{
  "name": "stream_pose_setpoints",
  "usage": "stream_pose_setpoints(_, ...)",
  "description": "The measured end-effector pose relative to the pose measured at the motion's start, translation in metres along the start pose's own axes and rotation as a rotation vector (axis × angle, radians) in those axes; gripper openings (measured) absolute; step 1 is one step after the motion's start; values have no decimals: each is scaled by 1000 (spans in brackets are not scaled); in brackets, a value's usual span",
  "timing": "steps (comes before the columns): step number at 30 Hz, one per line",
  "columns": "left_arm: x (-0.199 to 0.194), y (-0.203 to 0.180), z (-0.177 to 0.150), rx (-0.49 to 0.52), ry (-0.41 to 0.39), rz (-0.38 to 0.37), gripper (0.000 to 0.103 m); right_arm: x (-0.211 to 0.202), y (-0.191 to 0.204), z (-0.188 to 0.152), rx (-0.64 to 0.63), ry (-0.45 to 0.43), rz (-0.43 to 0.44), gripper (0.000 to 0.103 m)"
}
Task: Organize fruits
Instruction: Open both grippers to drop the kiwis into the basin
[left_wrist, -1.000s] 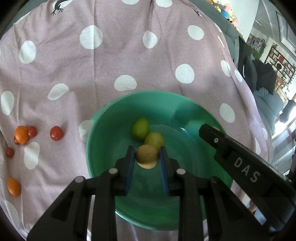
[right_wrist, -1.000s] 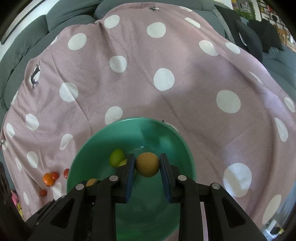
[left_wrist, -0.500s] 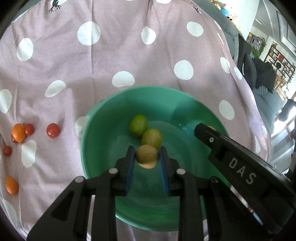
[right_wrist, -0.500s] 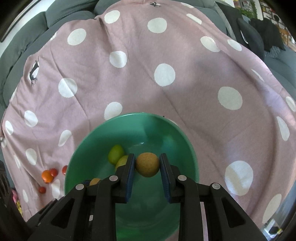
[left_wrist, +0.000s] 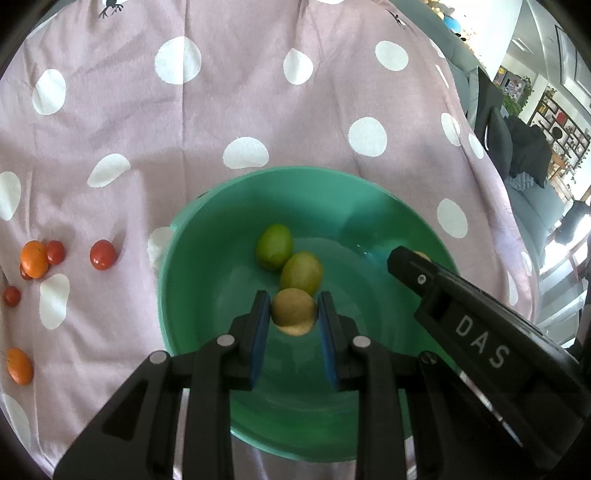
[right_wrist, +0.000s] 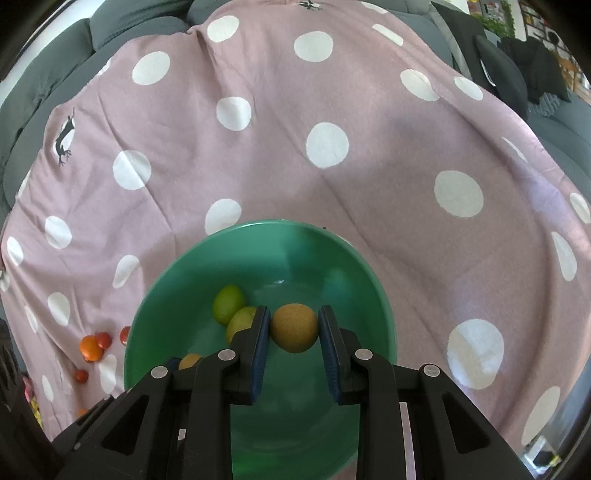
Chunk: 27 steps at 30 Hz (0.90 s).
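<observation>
Here we hold two brownish fruits over the green bowl (left_wrist: 173, 295), one in each tool. The left gripper (left_wrist: 294, 317) is pinched on a kiwi-like fruit (left_wrist: 294, 310), low inside the bowl and just in front of the two green fruits (left_wrist: 275, 246) that lie touching each other on the bottom. The right gripper (right_wrist: 293, 328) is pinched on a rounder tan fruit (right_wrist: 294, 326), also above the bowl's inside; in the left view its black finger reaches in from the right rim.

Over the last second little has changed in the grips: both fruits sit between the blue pads as they did a second ago. What has shifted is the framing. The bowl sits a little lower and larger in the right view and has slid slightly under the left tool, so we judge both hands have been edging further over the bowl. That suggests the release is near, and neither fruit has been let go yet.

Outward on the pink spotted cloth (left_wrist: 258, 92), to the left of the bowl, wait the small red tomatoes (left_wrist: 103, 254) and orange fruits (left_wrist: 34, 253), well apart from both tools. Beyond the cloth we see grey sofa cushions (right_wrist: 110, 26).
</observation>
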<state>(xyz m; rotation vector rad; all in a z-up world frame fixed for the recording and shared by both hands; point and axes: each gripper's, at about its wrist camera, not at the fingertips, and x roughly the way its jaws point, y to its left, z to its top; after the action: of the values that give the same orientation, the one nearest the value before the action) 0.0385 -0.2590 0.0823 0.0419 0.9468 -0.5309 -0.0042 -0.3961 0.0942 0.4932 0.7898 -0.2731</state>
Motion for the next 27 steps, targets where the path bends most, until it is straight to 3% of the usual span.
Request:
stream_pose_setpoints(3, -4, 0, 0, -12, -7, -16, 53, -2, 1, 0, -7, -18, 18, 32)
stream_pose_setpoints(7, -13, 1, 0, -17, -25, -9, 63, -6, 4, 0, -6, -41, 56, 55)
stream_pose_setpoints(13, -32, 17, -2, -43, -54, -1, 65, -7, 12, 1, -12, -41, 70, 58)
stream_pose_setpoints(18, -53, 48, -8, -86, -77, 28, 67, -9, 25, -2, -32, -28, 131, 58)
stream_pose_setpoints(27, -87, 142, -33, -198, -61, 180, 67, -11, 63, -8, -114, -23, 209, 58)
